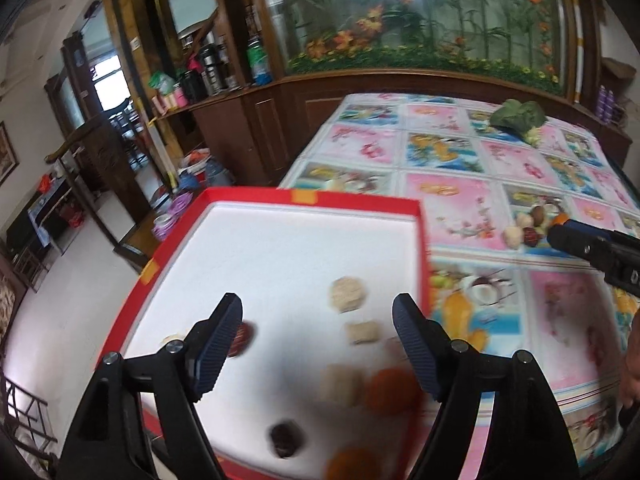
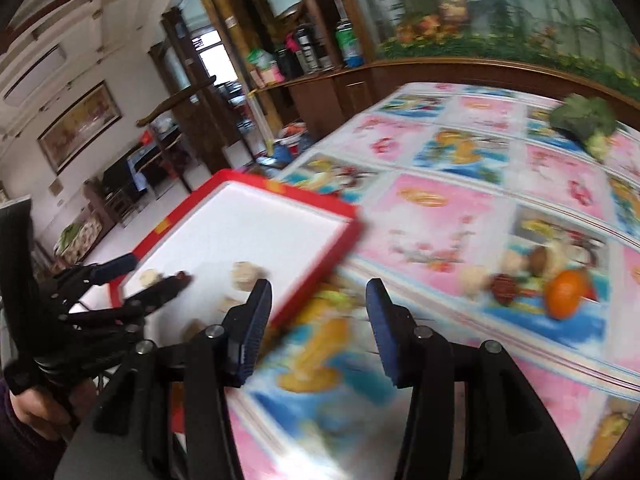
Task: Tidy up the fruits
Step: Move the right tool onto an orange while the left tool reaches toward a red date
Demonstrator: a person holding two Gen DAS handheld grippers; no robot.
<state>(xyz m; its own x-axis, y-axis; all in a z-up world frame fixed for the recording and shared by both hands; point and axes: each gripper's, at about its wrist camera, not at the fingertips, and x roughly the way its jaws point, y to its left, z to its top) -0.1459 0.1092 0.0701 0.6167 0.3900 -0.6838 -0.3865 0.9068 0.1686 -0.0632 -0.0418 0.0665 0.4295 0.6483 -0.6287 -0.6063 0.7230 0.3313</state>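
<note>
While both pairs of fingers gape empty, the left gripper point(image 1: 318, 332) hovers over the red tray point(image 1: 360, 200) of fruit, the right gripper point(image 2: 320, 308) beside an orange point(image 2: 566, 294) on the desk point(image 2: 460, 200).

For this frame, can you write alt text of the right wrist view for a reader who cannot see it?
The open, empty right gripper hovers over a colourful patterned tablecloth, beside the corner of a red-rimmed white tray holding a few small pale pieces. To its right on the cloth lie an orange and blurred small items; the left gripper reaches over the tray.
</note>
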